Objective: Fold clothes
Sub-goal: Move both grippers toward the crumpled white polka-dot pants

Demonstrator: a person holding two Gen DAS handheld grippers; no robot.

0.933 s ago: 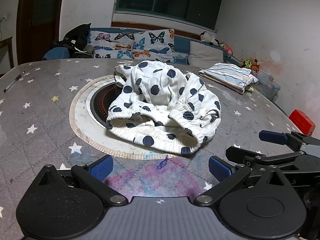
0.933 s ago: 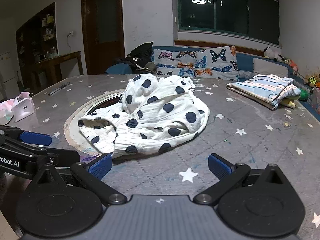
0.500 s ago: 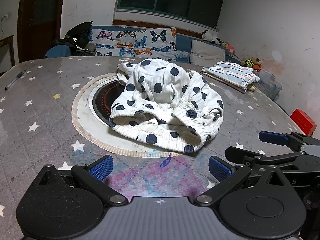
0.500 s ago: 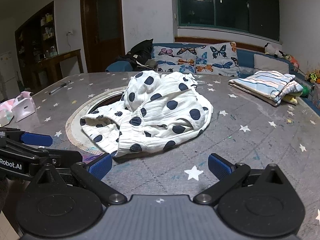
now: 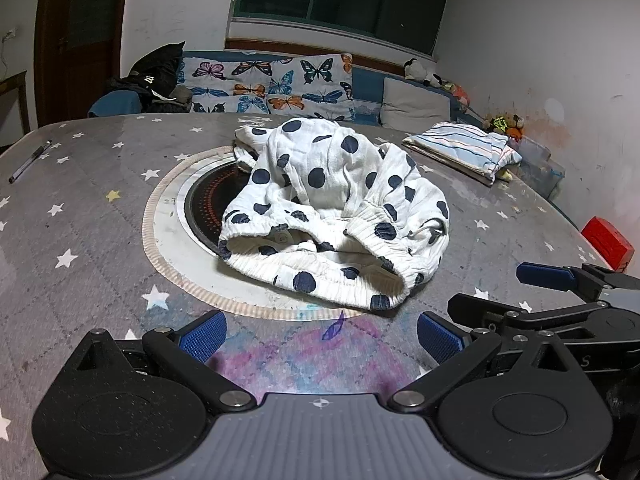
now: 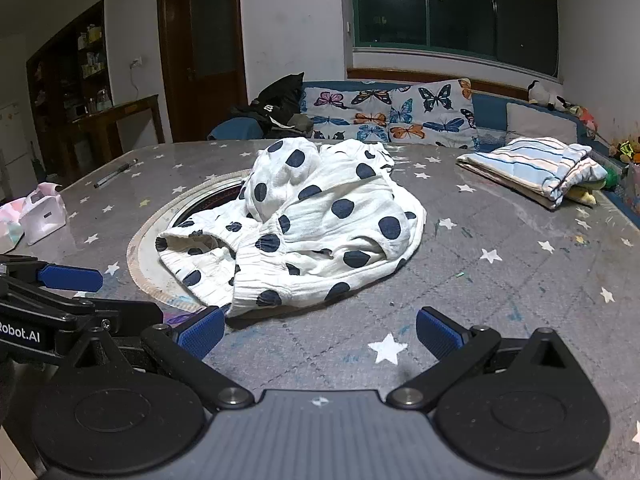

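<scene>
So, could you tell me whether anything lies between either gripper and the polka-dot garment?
Nothing visible does. Only bare star-print tablecloth separates the open left gripper and open right gripper from the crumpled polka-dot garment. The folded striped cloth and pen lie well off to the sides.

Counts: 1 polka-dot garment [image 5: 340,208], crumpled, on the counter [image 5: 88,216]. 1 folded striped cloth [image 5: 464,150] at far right. 1 pen [image 5: 30,162] near left edge. 1 red box [image 5: 607,242] at right edge. 1 round inset burner [image 5: 208,204], partly under garment. 2 grippers: left [image 5: 320,336], right [image 6: 320,332], 2 blue-padded fingers [image 5: 203,336] each, set wide apart. 1 pink-white item [image 6: 40,214], right-wrist view only.
</scene>
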